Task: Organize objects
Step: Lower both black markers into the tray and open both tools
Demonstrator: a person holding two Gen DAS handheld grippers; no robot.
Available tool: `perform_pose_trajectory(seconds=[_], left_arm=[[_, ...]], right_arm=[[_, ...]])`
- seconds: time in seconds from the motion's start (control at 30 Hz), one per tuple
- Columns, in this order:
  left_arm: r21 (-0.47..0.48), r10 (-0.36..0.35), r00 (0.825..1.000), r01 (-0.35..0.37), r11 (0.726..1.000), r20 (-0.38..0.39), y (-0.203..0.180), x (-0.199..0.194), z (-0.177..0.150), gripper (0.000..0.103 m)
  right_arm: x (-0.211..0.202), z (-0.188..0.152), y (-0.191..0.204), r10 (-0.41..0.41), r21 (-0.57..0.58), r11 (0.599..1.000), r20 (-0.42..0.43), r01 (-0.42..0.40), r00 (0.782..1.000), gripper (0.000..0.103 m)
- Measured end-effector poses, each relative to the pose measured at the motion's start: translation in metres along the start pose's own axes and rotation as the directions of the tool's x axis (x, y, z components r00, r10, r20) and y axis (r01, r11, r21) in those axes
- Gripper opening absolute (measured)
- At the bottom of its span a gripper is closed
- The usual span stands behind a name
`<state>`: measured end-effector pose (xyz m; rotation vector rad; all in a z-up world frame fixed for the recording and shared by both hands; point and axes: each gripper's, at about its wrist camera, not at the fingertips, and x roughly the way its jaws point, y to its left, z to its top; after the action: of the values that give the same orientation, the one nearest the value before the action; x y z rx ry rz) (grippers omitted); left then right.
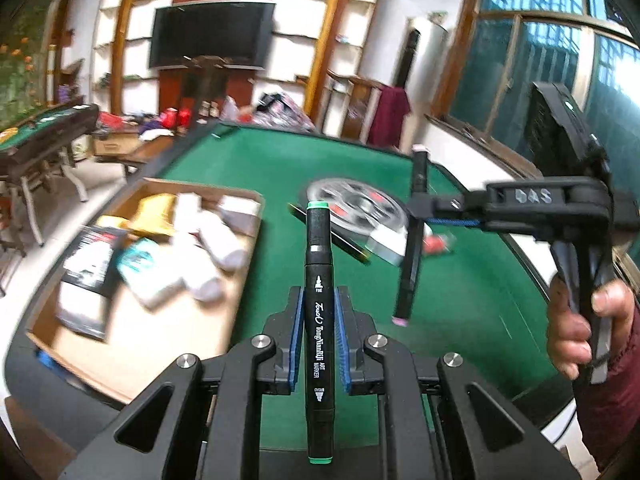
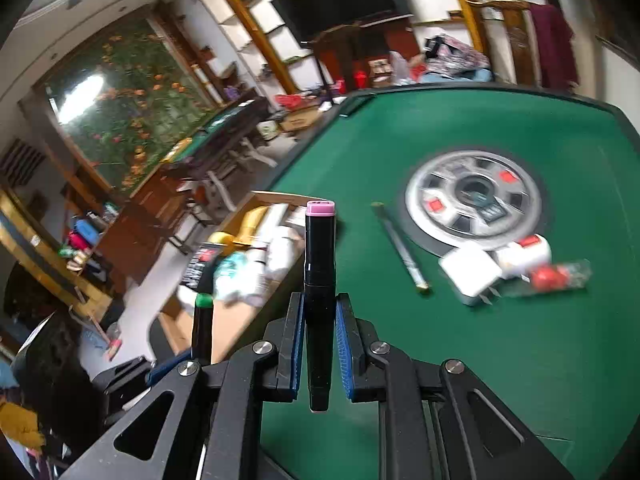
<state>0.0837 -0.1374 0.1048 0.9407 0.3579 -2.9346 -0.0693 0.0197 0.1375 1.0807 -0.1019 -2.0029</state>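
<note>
My left gripper (image 1: 319, 304) is shut on a black art marker with green caps (image 1: 319, 280), held above the green table (image 1: 280, 160). My right gripper (image 2: 319, 308) is shut on a black marker with pink caps (image 2: 319, 256); it also shows in the left wrist view (image 1: 414, 232), gripped crosswise at the right. The green-capped marker's tip (image 2: 203, 301) shows at the lower left of the right wrist view. A cardboard box (image 1: 192, 320) holding white packets and other items sits at the table's left.
A round silver dial (image 2: 474, 196) sits in the table's middle. A pencil (image 2: 400, 248), a white charger (image 2: 470, 270), a white block (image 2: 524, 254) and a clear packet with red content (image 2: 548, 276) lie near it. Another green table (image 1: 40, 128) stands far left.
</note>
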Motion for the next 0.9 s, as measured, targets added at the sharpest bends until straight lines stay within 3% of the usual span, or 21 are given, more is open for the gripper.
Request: perform_pose_trajectory(seconds=[0.27, 0.5, 0.7, 0.9], left_arm=[[-0.071, 0.148, 0.989, -0.146, 0.987, 0.014, 0.072, -0.010, 0.016, 0.015], [-0.131, 0.195, 0.979, -0.200, 0.971, -0.050, 0.124, 0.009, 0.009, 0.015], [-0.140, 0.200, 0.974, -0.213, 0.967, -0.104, 0.142, 0.030, -0.003, 0.015], [-0.157, 0.203, 0.967, -0.227, 0.961, -0.153, 0.153, 0.055, -0.009, 0.015]], right_arm=[[0.039, 0.017, 0.054, 0.119, -0.022, 0.992, -0.042, -0.120, 0.992, 0.017], [0.096, 0.013, 0.088, 0.185, -0.004, 0.982, -0.144, -0.188, 0.972, 0.017], [0.153, -0.002, 0.096, 0.190, 0.034, 0.982, -0.249, -0.187, 0.950, 0.017], [0.196, -0.013, 0.100, 0.135, 0.024, 0.991, -0.312, -0.134, 0.940, 0.017]])
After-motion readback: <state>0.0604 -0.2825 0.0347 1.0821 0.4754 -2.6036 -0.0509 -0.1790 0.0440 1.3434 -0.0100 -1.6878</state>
